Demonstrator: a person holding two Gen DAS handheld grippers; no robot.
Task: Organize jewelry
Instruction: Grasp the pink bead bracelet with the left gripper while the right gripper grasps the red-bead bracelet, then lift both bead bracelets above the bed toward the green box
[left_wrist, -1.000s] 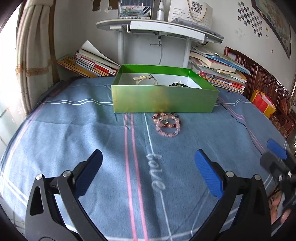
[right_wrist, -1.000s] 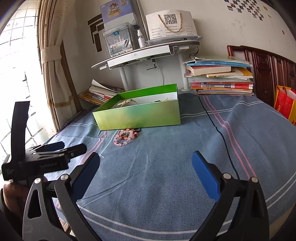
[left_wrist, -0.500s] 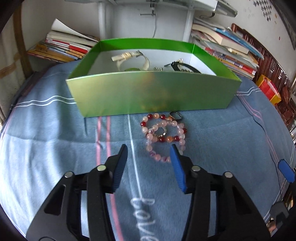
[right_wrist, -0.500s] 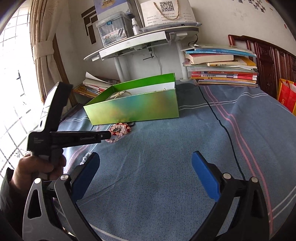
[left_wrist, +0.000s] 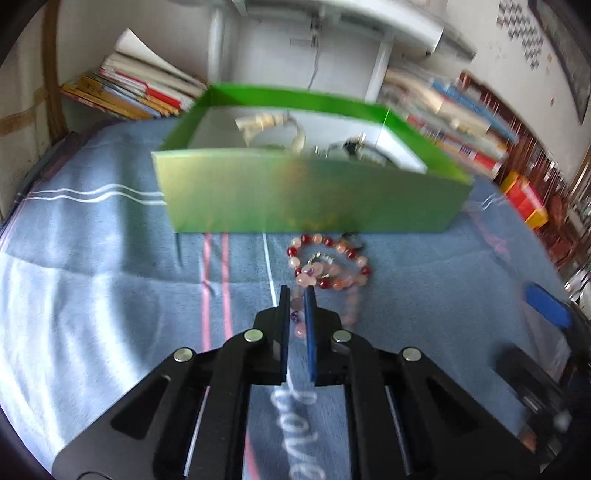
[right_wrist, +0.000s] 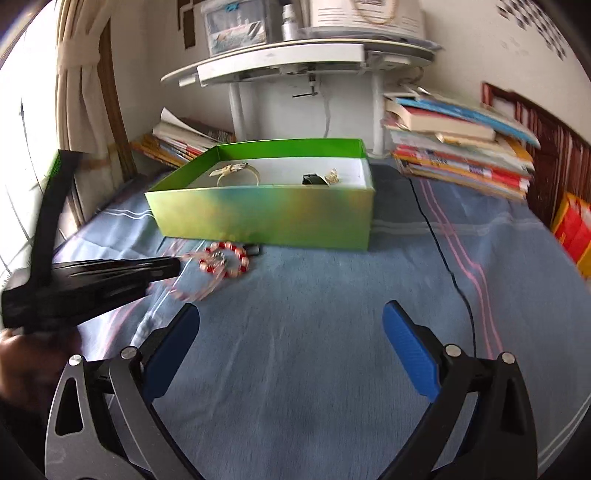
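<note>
A green box (left_wrist: 306, 192) stands on the blue bedspread with a cream watch (left_wrist: 269, 125) and dark jewelry inside; it also shows in the right wrist view (right_wrist: 266, 218). Beaded bracelets lie in front of it: one of red and pink beads (left_wrist: 332, 266) and a pale pink one (left_wrist: 299, 314). My left gripper (left_wrist: 297, 295) is shut on the pale pink bracelet, low over the bedspread. In the right wrist view the left gripper (right_wrist: 173, 266) reaches the bracelets (right_wrist: 221, 260) from the left. My right gripper (right_wrist: 291, 332) is open and empty, nearer the front.
Stacks of books (right_wrist: 458, 155) lie behind the box on the right, more books (left_wrist: 133, 92) on the left. A white desk (right_wrist: 303, 62) stands behind. A black cable (right_wrist: 443, 258) runs across the bedspread right of the box. A red and yellow bag (left_wrist: 524, 199) is at far right.
My left gripper has moved forward to the bracelets and closed from wide open to shut on the pale pink one. My right gripper has come a little closer to the box, still open.
</note>
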